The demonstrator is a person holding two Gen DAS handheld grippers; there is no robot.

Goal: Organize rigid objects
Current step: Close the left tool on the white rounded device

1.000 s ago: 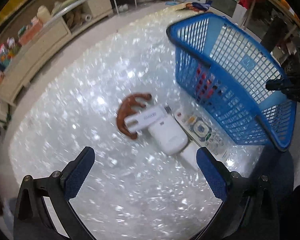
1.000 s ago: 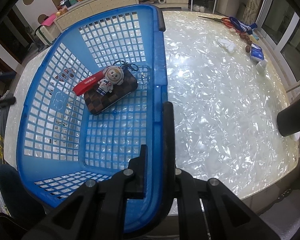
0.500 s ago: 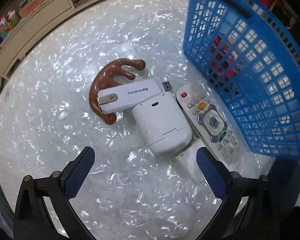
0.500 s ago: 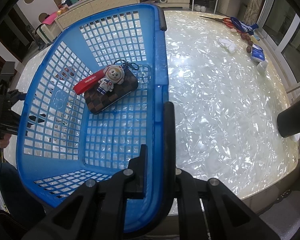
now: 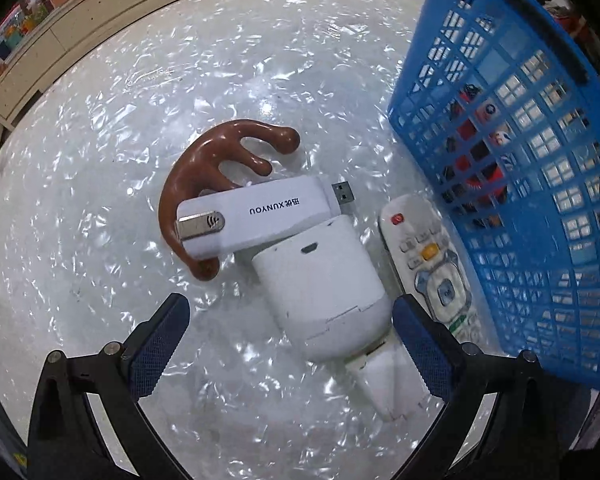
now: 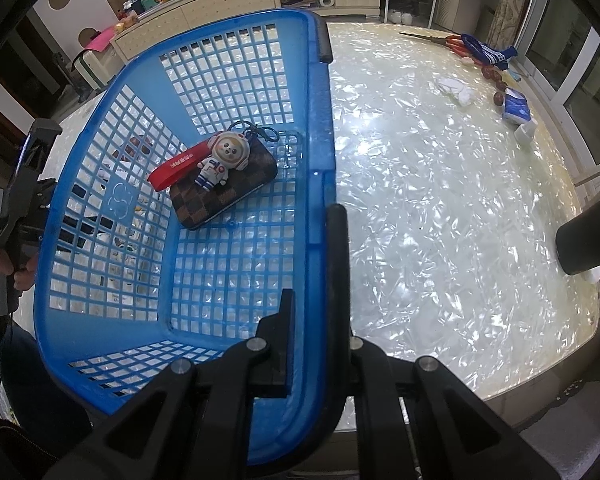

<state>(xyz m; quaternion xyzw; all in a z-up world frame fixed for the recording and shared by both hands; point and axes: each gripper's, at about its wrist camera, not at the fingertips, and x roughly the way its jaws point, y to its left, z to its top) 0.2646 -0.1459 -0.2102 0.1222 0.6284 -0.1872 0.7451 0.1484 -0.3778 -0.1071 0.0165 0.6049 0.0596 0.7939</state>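
Step in hand, as I judge it: approach for a pick, with the left gripper [image 5: 290, 342] poised over a cluster of loose items on the pearly white surface [image 5: 100, 184], fingers [image 5: 156, 346] spread wide and nothing between the pads. Right gripper [image 6: 312, 288] has its fingers pressed together, pinching the near rim of the blue basket [image 6: 320, 120], apparently to steady it. Cluster, left wrist view: white flip-top device [image 5: 320, 292] lying flat with its lower end reaching in between the spread fingers, nearer the right one; a white USB dongle [image 5: 256, 216] resting across its far end and across a brown wooden massager [image 5: 220, 152]; a white remote control [image 5: 424, 256] just beside the device, lying along the foot of the basket wall. Basket contents, right wrist view: a checkered brown case [image 6: 224, 192] with an astronaut keychain [image 6: 220, 160] on top. Likely target is the white device, though the dongle stacked on it could slide off when it lifts. Next move calls for lowering until the pads straddle the device's sides, shifting slightly toward the basket side to centre it, then closing; the far finger must clear the remote and the basket wall
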